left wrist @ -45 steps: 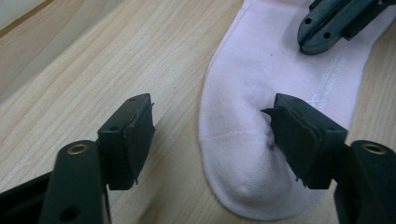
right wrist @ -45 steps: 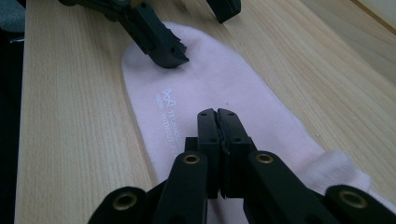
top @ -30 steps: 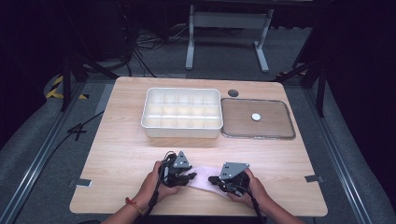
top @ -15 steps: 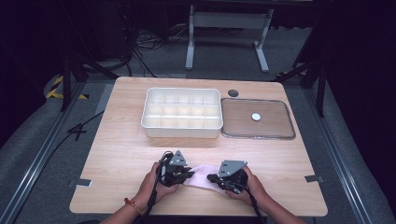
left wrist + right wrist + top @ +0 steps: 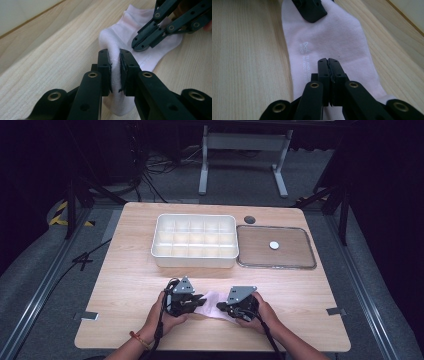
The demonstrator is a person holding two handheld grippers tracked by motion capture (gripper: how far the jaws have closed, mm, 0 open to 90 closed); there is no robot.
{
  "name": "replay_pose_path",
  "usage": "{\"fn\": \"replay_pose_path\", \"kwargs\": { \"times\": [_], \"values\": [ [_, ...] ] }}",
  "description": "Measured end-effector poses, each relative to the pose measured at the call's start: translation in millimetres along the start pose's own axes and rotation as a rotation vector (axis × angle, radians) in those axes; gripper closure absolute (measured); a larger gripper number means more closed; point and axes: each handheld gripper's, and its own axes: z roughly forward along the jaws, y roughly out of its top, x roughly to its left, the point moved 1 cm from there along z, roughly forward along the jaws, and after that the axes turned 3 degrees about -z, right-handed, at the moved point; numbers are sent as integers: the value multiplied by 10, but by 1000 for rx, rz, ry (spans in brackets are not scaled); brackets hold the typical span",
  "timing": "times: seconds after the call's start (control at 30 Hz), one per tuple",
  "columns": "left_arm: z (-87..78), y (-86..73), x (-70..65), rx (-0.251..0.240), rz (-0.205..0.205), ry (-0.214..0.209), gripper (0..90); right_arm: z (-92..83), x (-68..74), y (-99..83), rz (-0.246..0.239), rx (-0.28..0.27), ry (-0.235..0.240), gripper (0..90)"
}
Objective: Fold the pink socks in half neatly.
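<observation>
Sock point(image 5: 130, 37), soft and limp, pinched at 6 o'clock by left hand-held gripper point(image 5: 115, 68); right hand-held gripper point(image 5: 328, 72) seemingly clamps its other end.

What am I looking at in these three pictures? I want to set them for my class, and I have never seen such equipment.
A person sits at a wooden table and holds a hand tool with two black jaws in each hand. One picture looks down from above; each of the other two comes from a small camera riding on one tool.

On the table lie a white tray with compartments, a flat lid beside it and a pale pink sock.

The left gripper has pinched a fold of the sock between its pads. The right gripper is shut at the sock's other end; whether it grips cloth or just presses on it is hard to tell.
</observation>
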Motion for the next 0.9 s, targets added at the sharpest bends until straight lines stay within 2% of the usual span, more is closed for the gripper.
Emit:
{"fn": "replay_pose_path", "kwargs": {
  "times": [0.17,0.27,0.37,0.57,0.83,0.9],
  "values": [
    [-41,41,2,-30,-3,1,798,40,-19,41,-8,1,14,892],
    [-54,66,20,-37,8,-2,794,71,-31,78,-16,4,28,892],
    [-79,83,38,-47,-3,-4,792,101,-43,116,-37,15,26,892],
    [-92,114,36,-64,-7,-9,790,156,-73,175,-36,22,28,892],
    [-34,174,-26,-66,19,-19,793,178,-93,186,-21,13,29,892],
    [-3,194,-45,-57,39,-8,794,184,-104,181,-10,5,32,890]
  ]
}}
